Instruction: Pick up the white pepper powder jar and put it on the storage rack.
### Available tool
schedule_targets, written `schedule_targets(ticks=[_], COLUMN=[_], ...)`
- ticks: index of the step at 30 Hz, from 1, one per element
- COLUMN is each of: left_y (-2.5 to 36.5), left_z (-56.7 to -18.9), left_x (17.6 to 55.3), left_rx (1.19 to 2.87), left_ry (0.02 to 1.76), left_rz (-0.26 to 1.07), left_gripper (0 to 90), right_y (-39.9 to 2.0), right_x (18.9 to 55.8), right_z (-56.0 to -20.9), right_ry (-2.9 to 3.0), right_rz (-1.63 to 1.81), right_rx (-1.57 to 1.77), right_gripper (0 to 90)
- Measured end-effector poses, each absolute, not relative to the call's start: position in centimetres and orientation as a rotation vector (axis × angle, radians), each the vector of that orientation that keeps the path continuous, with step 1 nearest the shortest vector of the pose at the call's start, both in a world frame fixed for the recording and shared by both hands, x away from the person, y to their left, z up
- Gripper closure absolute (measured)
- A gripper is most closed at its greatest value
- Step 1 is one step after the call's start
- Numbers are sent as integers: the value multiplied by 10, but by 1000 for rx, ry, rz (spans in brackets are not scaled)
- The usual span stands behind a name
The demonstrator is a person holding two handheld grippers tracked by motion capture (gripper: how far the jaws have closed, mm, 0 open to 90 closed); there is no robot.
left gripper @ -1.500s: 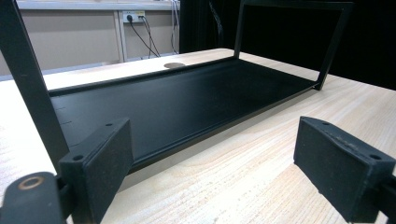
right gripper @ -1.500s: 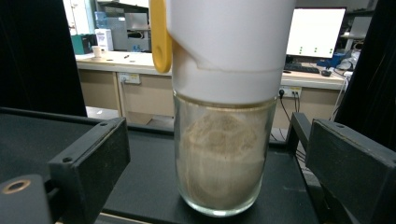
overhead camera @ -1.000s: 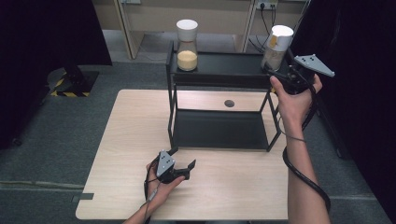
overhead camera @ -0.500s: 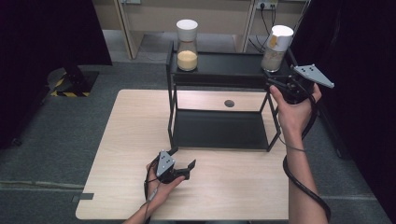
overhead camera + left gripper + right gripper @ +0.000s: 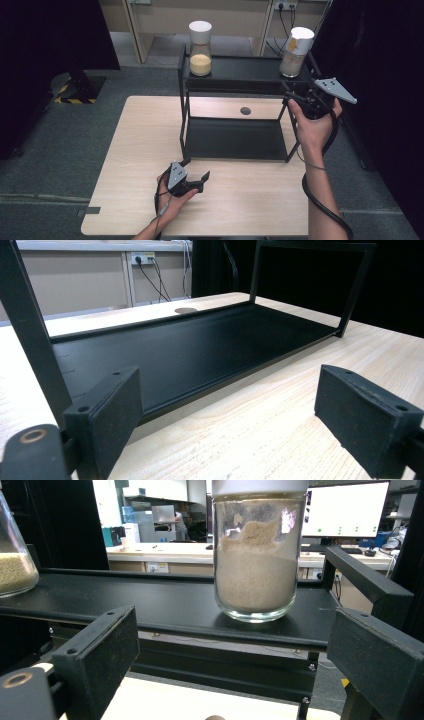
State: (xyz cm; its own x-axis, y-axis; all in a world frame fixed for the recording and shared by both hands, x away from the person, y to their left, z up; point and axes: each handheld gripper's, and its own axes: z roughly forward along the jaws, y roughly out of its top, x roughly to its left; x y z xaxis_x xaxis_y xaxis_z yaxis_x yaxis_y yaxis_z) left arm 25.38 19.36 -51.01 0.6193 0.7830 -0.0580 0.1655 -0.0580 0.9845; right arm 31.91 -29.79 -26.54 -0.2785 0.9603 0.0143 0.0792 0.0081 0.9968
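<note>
We square our right gripper [image 5: 295, 97], jaws wide and empty, on the white-lidded glass jar of pale powder [image 5: 256, 550] atop the black metal shelf rack [image 5: 240, 75], advancing level to clasp it low.

We count two jars on the top shelf of one black rack [image 5: 235, 80]: one straight-sided jar [image 5: 296, 52] with a white lid, filled with pale beige powder, and one flask-shaped jar [image 5: 200, 48] with a white lid, part-filled with yellow grains. The rack has two shelves, an upper and a lower. It stands on one wooden table [image 5: 135, 165], in which we see one round hole [image 5: 245, 110]. We count two grippers, the left gripper [image 5: 192, 170] and the right gripper [image 5: 288, 96], each with two black jaws spread apart, and each held in one hand, two hands in all
</note>
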Motion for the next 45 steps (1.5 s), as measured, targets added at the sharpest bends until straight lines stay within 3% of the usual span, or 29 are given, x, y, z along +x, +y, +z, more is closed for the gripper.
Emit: schedule_targets(ticks=[45], left_y=[193], left_z=[-510], left_x=[253], left_rx=[1581], left_ry=[809], left_rz=[608], left_gripper=[115], right_y=[-299], right_x=[302], right_z=[-311], right_ry=[1526], right_rz=[1386], right_rx=[1138], right_gripper=[67])
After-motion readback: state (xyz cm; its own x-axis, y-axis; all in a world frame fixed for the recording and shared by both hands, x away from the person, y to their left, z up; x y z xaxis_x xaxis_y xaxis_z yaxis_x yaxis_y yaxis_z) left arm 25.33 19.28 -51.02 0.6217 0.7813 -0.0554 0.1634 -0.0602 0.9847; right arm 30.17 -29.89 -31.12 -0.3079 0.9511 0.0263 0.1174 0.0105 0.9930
